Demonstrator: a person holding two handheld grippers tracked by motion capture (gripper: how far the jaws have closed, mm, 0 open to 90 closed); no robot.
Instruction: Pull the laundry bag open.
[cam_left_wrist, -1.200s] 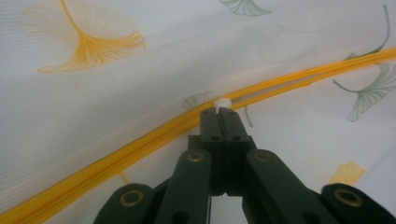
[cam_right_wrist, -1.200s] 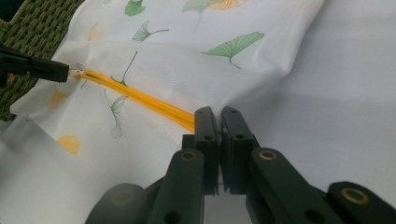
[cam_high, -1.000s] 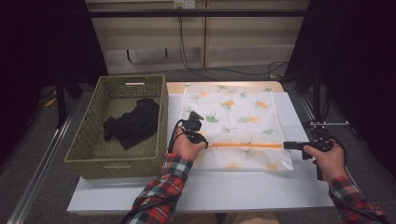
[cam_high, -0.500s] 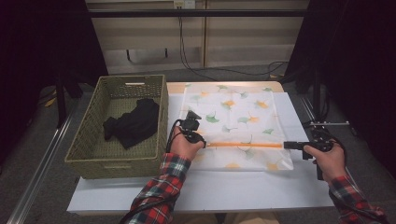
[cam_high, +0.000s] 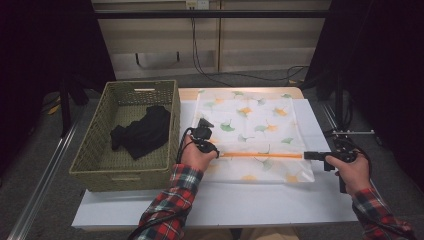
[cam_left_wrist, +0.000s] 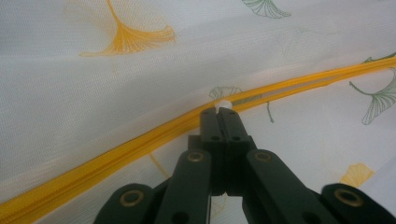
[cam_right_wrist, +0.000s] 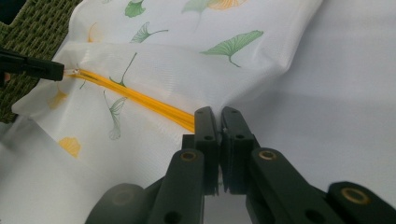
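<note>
Zipper stretched taut on the laundry bag flat on my desk: left tool clamped on the pull, right tool pinching the bag's end to anchor it.

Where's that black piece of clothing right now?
In the high view, the black garment lies crumpled inside the wicker basket at the table's left, just left of the leaf-print bag.
</note>
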